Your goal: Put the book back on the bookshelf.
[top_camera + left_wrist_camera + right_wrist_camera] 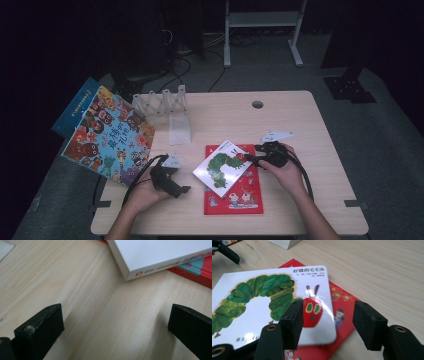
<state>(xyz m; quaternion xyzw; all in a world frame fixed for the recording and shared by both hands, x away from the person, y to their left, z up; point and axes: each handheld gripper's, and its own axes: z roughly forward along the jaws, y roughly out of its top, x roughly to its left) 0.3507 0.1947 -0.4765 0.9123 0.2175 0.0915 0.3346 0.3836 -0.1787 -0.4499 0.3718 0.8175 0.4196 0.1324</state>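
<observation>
- The white caterpillar book (221, 167) lies skewed on top of the red book (235, 192), overhanging that book's left edge; the red book lies flat on the table (300, 120).
- In the right gripper view the caterpillar book (262, 305) has its cover up (a green caterpillar with a red face), and the red book (342, 302) shows from under its corner.
- The right gripper (252, 159) is just beside the caterpillar book's right corner. Its jaws stand apart, with no pad pressing on the book.
- The left gripper (182, 190) sits left of the caterpillar book, a little apart from it. Its jaws (115, 322) are spread wide over bare wood, gripping nothing.
- Farther left of the caterpillar book, a colourful picture book (110, 135) overhangs the table edge, and a white rack (167, 107) stands behind.
</observation>
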